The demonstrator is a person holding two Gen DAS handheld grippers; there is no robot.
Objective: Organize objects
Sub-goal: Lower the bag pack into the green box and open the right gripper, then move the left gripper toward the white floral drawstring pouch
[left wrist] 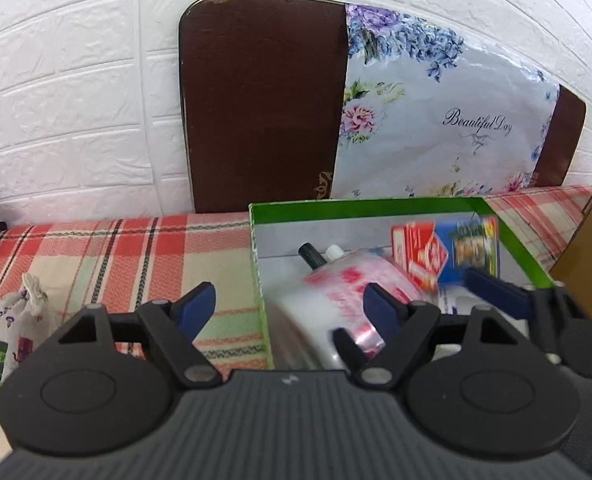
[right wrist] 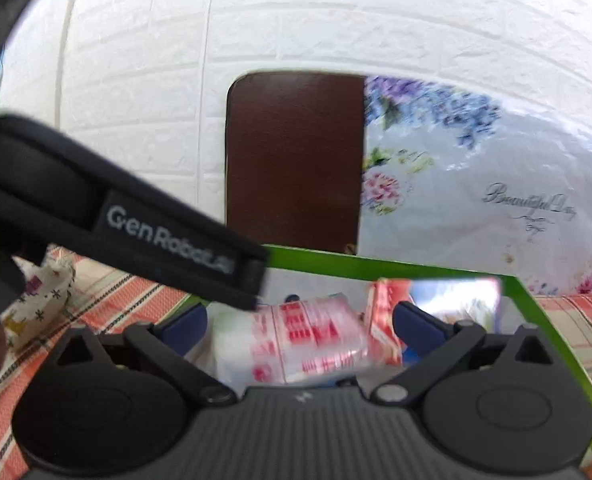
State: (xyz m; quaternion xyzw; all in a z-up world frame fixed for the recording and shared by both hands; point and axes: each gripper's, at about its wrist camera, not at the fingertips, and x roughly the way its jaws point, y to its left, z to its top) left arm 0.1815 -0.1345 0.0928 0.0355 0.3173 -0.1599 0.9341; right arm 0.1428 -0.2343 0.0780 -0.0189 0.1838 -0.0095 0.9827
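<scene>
Both hand-held grippers (left wrist: 292, 300) (right wrist: 299, 320) above green box (left wrist: 359, 204).

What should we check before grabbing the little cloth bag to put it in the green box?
1. Left gripper fingers open, nothing between them: ok.
2. Right gripper fingers open, nothing held: ok.
3. Little cloth bag in view on the plaid cloth, outside the box: ok.
4. Green box open on top: ok.
5. Room left inside beside the white packet: cannot tell.
</scene>
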